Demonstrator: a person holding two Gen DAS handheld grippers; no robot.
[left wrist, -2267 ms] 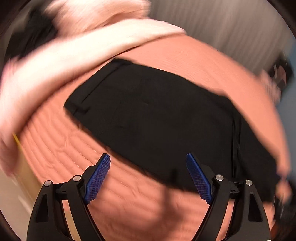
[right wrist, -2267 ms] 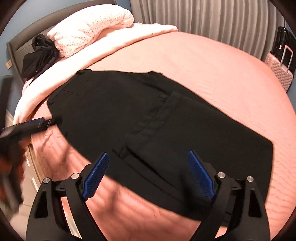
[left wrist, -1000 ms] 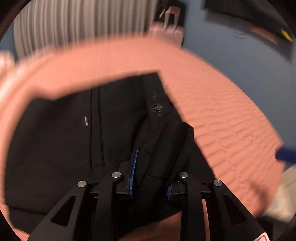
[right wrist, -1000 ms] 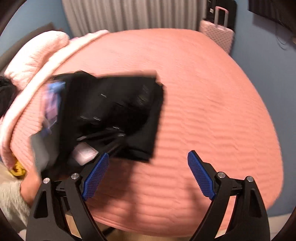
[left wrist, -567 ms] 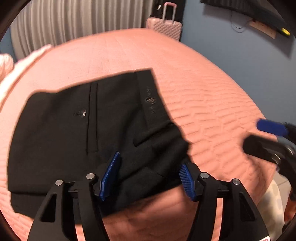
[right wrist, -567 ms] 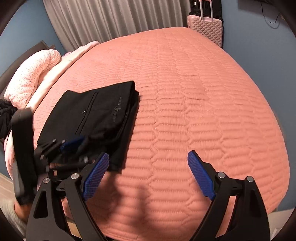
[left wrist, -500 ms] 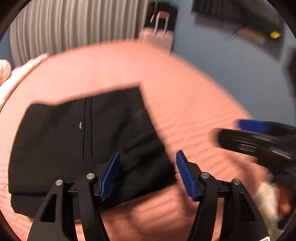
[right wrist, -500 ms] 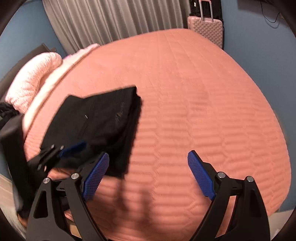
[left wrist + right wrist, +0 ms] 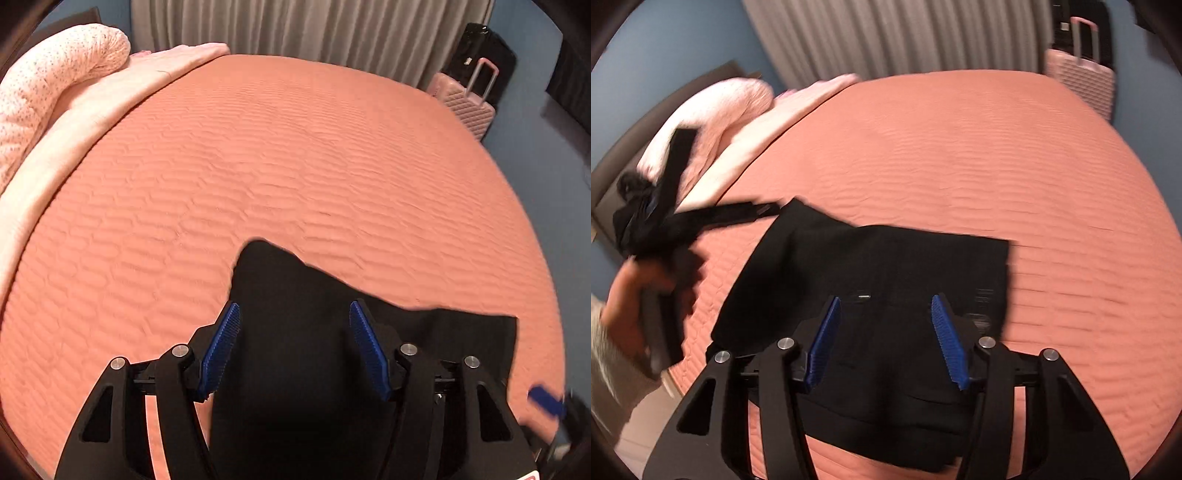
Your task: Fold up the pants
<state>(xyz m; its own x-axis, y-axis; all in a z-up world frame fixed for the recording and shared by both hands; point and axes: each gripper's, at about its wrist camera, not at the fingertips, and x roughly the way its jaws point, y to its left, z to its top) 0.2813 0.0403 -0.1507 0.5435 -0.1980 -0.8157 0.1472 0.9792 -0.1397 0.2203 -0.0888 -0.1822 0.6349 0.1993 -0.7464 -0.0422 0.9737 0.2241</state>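
The black pants (image 9: 443, 339) lie folded into a compact rectangle on the salmon quilted bed cover (image 9: 295, 147), near its front edge. My left gripper (image 9: 293, 308) hangs over the left part of the pants. Its jaws are closing, the cloth lies below them and the pads press on nothing. My right gripper (image 9: 885, 300) hovers above the pants (image 9: 886, 254) near a small label. Its jaws are closing too, with cloth under them and nothing pinched. A blue pad of the right gripper shows at the lower right of the left wrist view.
A hand (image 9: 628, 291) holds the blurred left tool at the bed's left edge. A pink pillow (image 9: 55, 74) and a pale blanket lie at the head end, with dark clothing (image 9: 628, 192) beside them. A pink suitcase (image 9: 465, 103) stands by grey curtains.
The left gripper let go of the pants' fold, opened and swung round toward the head end. The right gripper came over the folded pants and its jaws narrowed.
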